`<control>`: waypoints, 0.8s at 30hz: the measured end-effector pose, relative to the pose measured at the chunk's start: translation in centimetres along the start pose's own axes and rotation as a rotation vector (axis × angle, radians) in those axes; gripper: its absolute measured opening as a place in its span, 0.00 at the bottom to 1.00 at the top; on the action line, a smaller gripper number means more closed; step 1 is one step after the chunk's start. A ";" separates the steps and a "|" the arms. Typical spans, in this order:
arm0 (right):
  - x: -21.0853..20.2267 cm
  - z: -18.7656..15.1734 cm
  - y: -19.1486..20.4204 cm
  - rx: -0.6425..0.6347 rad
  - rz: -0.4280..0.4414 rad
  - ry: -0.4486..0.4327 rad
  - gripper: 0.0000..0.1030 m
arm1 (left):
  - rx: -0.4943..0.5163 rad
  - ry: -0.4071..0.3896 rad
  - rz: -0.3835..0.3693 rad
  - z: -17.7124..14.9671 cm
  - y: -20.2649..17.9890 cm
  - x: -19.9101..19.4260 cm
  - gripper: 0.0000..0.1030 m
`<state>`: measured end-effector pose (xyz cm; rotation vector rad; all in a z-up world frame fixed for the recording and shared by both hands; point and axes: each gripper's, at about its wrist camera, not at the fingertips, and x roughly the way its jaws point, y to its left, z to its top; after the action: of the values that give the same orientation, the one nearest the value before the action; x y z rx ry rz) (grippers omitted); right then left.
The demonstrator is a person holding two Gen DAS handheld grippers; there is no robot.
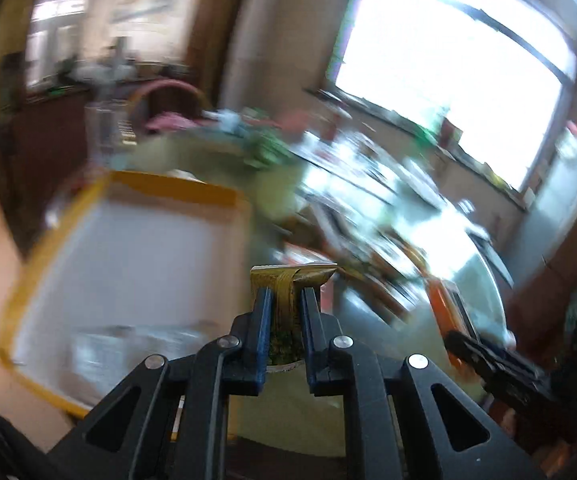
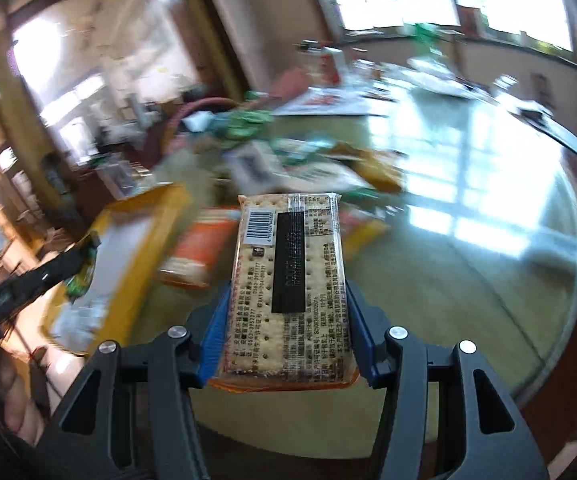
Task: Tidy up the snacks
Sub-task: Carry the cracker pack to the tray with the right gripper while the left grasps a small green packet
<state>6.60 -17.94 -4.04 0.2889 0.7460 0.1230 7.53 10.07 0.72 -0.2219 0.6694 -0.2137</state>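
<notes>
In the left wrist view, the left gripper (image 1: 284, 300) sits at lower centre, its two blue fingers (image 1: 262, 320) drawn nearly together and pinching a gold-green snack packet (image 1: 288, 280). The packet stands edge-on between the pads, its crimped top poking out past the fingertips and folding toward the right of the frame. To the left of it, filling the middle left, lies a yellow-rimmed tray (image 1: 176, 188) with a pale floor, badly blurred. At lower right the right gripper (image 1: 488, 356) appears as a dark shape holding something orange.

The right wrist view shows that orange-edged thing properly: a cracker packet (image 2: 288, 280) lying flat, barcode and black strip upward, gripped along its two long sides by the right gripper (image 2: 288, 304). Its blue fingers (image 2: 214, 332) stand well apart, pressed against the packet's edges, and about half the packet juts out beyond the tips toward frame centre. At middle left the left gripper (image 2: 48, 272) enters with its green-gold packet over the yellow tray (image 2: 144, 216). Beyond the cracker packet, in the upper centre, a heap of loose snacks (image 2: 288, 160) lies on the glass-topped table (image 2: 468, 272), with an orange packet (image 2: 196, 256) between the heap and the tray. The left view shows this heap only as streaks.
</notes>
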 end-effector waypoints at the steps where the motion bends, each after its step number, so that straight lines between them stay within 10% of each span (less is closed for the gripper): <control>1: 0.5 0.4 1.7 -0.020 0.044 0.008 0.54 | -0.032 -0.012 0.019 0.5 1.6 -0.5 0.12; 13: 10.6 3.3 16.9 -0.182 0.301 0.209 0.54 | -0.225 0.002 0.161 2.6 14.5 2.3 0.12; 24: 19.9 2.8 22.8 -0.291 0.123 0.372 0.54 | -0.180 0.193 0.250 1.8 16.7 6.9 0.13</control>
<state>22.90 7.45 -8.15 0.0314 1.0657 0.4063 16.01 24.48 -6.46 -0.2902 0.9022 0.0665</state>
